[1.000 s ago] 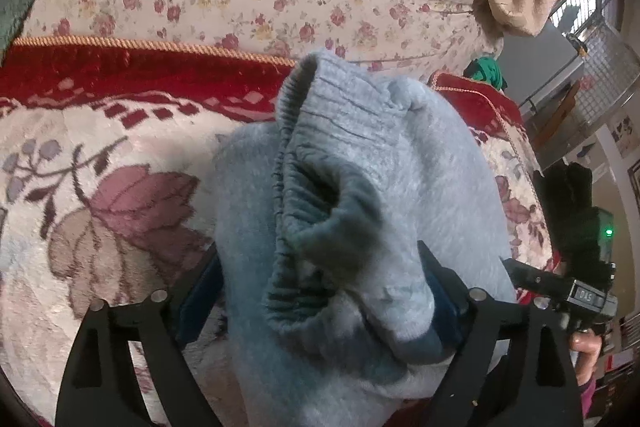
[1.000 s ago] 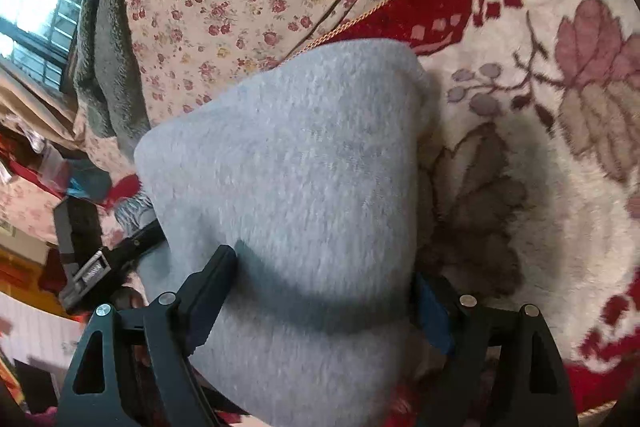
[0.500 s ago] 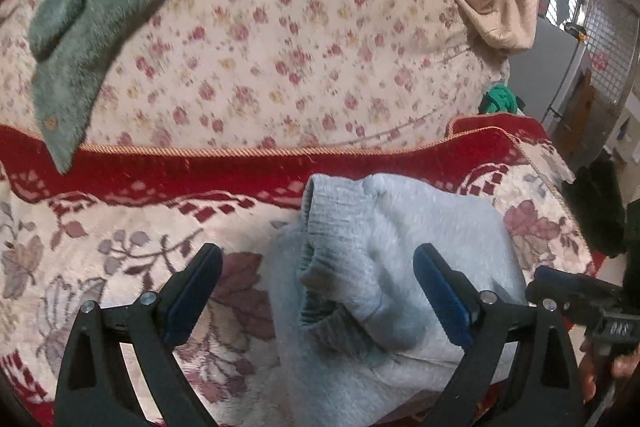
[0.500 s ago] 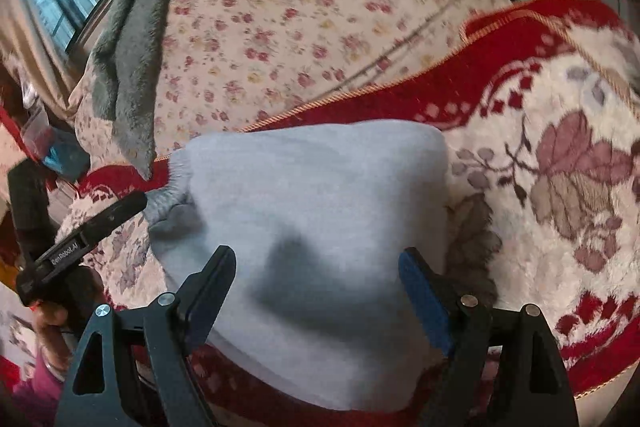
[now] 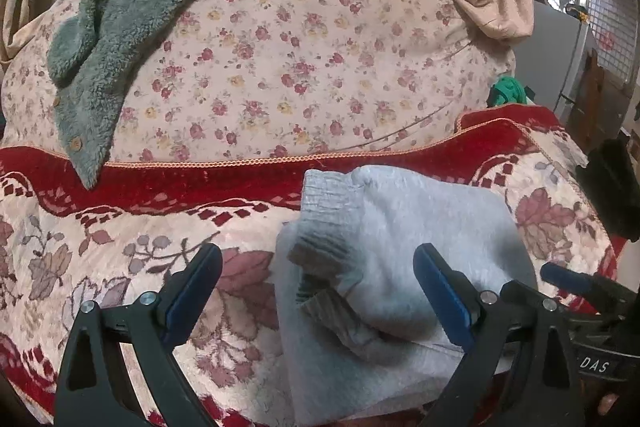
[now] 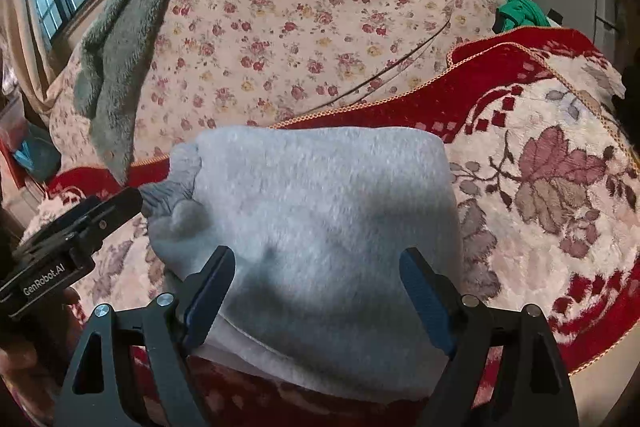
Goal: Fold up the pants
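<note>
Soft matt fleece pants (image 6: 320,219) on a plush woven blanket (image 6: 560,187), fuzzy grey towel (image 5: 132,11) behind

The left tool (image 6: 72,239) reads "GenRobot.AI"; the right tool (image 5: 592,331) reads "DAS".

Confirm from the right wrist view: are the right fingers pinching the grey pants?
No. The right gripper stands wide open above the folded pants, its fingers clear of the cloth on the blanket.

Soft window daylight, fisheye-warped edges
</note>
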The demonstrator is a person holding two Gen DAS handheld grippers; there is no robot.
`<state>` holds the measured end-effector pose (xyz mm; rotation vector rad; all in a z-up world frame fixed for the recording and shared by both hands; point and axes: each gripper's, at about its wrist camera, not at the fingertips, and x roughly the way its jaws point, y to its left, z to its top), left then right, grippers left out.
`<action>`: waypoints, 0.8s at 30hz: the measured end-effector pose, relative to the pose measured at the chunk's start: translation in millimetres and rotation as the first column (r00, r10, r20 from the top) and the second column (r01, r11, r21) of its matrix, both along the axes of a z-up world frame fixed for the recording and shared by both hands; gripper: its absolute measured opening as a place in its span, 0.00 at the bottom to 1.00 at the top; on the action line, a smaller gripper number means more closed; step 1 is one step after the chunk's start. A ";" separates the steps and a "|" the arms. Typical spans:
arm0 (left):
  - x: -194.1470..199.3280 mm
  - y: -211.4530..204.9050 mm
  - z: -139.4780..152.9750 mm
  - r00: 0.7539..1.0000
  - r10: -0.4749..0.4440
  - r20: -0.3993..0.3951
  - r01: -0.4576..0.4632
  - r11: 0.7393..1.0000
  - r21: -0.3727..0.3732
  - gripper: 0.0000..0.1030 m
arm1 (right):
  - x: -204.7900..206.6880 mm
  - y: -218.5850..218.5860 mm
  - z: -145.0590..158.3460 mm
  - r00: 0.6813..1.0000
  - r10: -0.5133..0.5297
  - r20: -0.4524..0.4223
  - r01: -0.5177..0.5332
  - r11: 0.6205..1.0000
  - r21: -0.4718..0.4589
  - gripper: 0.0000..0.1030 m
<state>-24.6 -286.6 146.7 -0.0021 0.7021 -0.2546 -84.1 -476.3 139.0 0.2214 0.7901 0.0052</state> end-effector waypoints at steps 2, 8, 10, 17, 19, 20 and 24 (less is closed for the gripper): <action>-1.8 -2.2 -0.5 1.000 -0.001 0.007 0.001 1.000 0.016 0.93 | -1.1 0.9 -0.4 1.000 -0.001 0.006 0.001 1.000 -0.008 0.86; -2.2 -4.7 -1.0 1.000 -0.013 0.005 0.013 1.000 0.012 0.93 | -0.9 -5.1 -5.2 1.000 -0.001 -0.012 0.002 0.999 0.035 0.86; -1.9 -6.6 -1.4 1.000 -0.014 0.004 0.014 1.000 0.015 0.93 | -1.3 -6.3 -6.3 1.000 -0.004 -0.015 0.004 0.999 0.038 0.86; -0.9 -13.2 -2.7 1.000 -0.016 -0.002 0.016 1.000 0.019 0.93 | -2.2 -6.2 -7.7 1.000 -0.007 -0.016 0.008 0.999 0.042 0.86; -1.0 -15.3 -3.3 1.000 -0.021 -0.004 0.021 1.000 0.020 0.93 | -2.5 -6.1 -7.6 1.000 -0.005 -0.016 0.006 0.999 0.042 0.86; -1.3 -16.1 -3.5 1.000 -0.023 -0.004 0.023 1.000 0.020 0.93 | -2.8 -6.0 -7.6 1.000 -0.005 -0.015 0.006 0.999 0.043 0.86; -1.9 -17.8 -3.7 1.000 -0.024 -0.002 0.024 0.999 0.020 0.93 | -2.5 -5.7 -7.7 1.000 -0.004 -0.019 0.005 0.999 0.042 0.86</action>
